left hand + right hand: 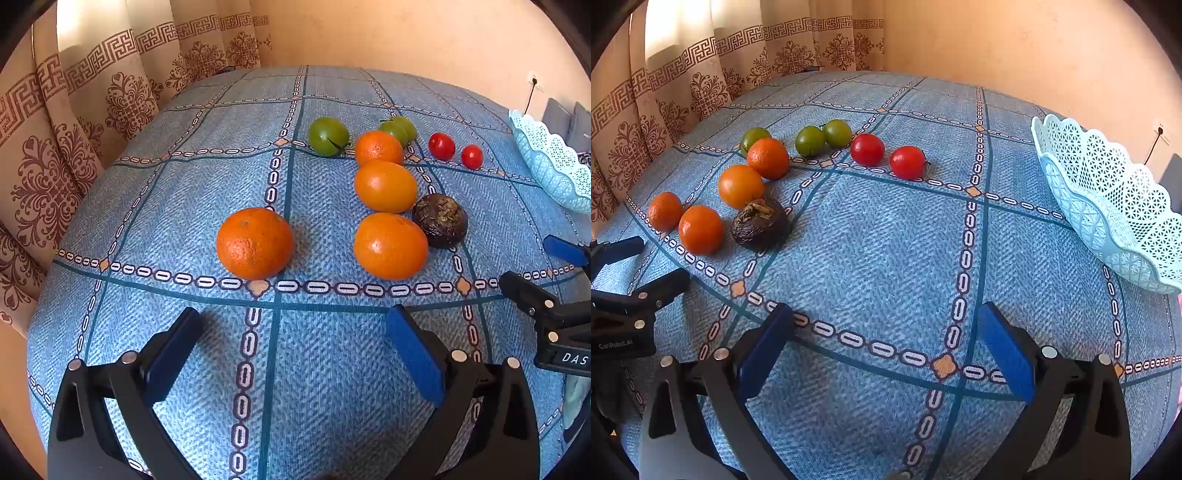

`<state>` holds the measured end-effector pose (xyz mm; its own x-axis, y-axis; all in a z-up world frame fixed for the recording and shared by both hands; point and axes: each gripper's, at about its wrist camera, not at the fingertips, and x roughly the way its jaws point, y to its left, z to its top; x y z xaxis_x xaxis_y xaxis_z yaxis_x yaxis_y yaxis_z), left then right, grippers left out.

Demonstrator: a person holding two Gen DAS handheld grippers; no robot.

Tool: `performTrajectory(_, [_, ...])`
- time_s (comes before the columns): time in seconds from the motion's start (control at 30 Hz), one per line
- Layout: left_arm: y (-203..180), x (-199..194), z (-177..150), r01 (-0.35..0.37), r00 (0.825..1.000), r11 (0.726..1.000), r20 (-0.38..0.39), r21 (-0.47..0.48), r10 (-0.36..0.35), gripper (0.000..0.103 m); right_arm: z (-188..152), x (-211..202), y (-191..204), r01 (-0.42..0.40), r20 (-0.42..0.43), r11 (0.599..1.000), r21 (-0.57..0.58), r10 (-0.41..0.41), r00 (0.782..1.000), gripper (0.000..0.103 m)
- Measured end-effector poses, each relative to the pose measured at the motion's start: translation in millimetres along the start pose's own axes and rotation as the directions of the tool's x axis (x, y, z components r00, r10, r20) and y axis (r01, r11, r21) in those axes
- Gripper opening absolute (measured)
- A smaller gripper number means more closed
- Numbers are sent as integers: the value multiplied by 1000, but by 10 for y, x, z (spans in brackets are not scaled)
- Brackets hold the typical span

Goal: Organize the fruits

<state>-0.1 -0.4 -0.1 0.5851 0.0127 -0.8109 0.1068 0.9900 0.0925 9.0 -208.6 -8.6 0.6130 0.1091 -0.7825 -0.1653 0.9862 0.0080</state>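
Several oranges lie on the blue cloth; the nearest orange (255, 243) sits just ahead of my open, empty left gripper (293, 328). Another orange (389, 245) lies beside a dark wrinkled fruit (440, 220). Green tomatoes (328, 136) and two red tomatoes (441, 146) lie farther back. My right gripper (886, 325) is open and empty over bare cloth. In its view the red tomatoes (867, 149), the dark fruit (761, 224) and the oranges (701, 229) lie ahead to the left. The light blue lattice basket (1108, 199) stands at right, tilted.
The table's blue patterned cloth (886, 240) spreads wide. Patterned curtains (74, 129) hang along the left and back edge, a peach wall behind. The right gripper's fingers (532, 291) show at the left view's right edge; the left gripper's fingers (661, 286) show in the right view.
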Motion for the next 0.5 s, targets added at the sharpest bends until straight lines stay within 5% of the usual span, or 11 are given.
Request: performTrajectory(0.5, [-1, -1, 0, 2, 1000, 1000, -1, -2, -2, 98, -1, 4, 2, 3, -8, 1000, -2, -3, 1000, 101])
